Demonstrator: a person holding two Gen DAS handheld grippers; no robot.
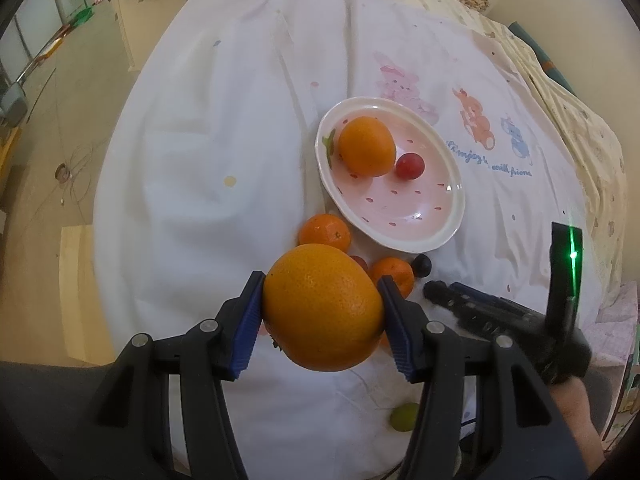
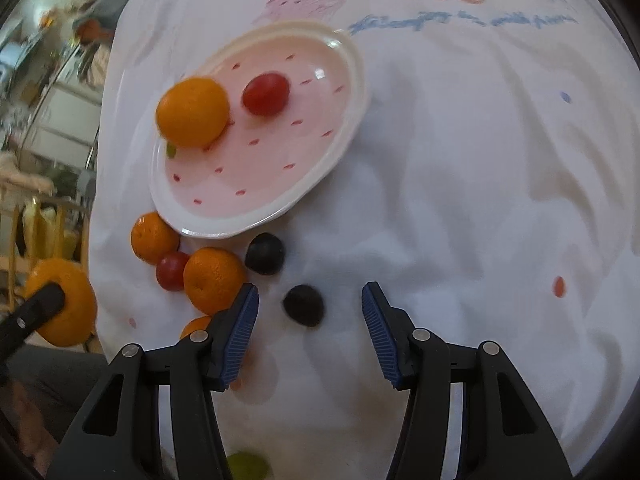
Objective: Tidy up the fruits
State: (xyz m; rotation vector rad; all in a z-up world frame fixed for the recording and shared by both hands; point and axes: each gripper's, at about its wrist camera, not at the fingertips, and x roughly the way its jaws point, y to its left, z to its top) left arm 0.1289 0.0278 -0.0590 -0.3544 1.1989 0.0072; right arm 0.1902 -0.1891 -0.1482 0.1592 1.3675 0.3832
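Observation:
My left gripper (image 1: 320,312) is shut on a large orange (image 1: 324,308), held above the white cloth; the orange also shows at the left edge of the right wrist view (image 2: 68,312). A pink plate (image 1: 420,216) holds an orange (image 1: 366,146) and a red grape (image 1: 410,166); the plate (image 2: 256,184) also shows in the right wrist view. My right gripper (image 2: 310,328) is open over a dark grape (image 2: 304,305). Beside the plate lie two mandarins (image 2: 154,238) (image 2: 214,280), a red grape (image 2: 172,271) and another dark grape (image 2: 265,253).
A white cloth with cartoon prints (image 1: 476,120) covers the soft surface. A green grape (image 2: 248,466) lies near me, also in the left wrist view (image 1: 404,416). Another mandarin (image 2: 196,326) sits partly behind my right gripper's left finger. Floor and furniture lie to the left (image 1: 60,160).

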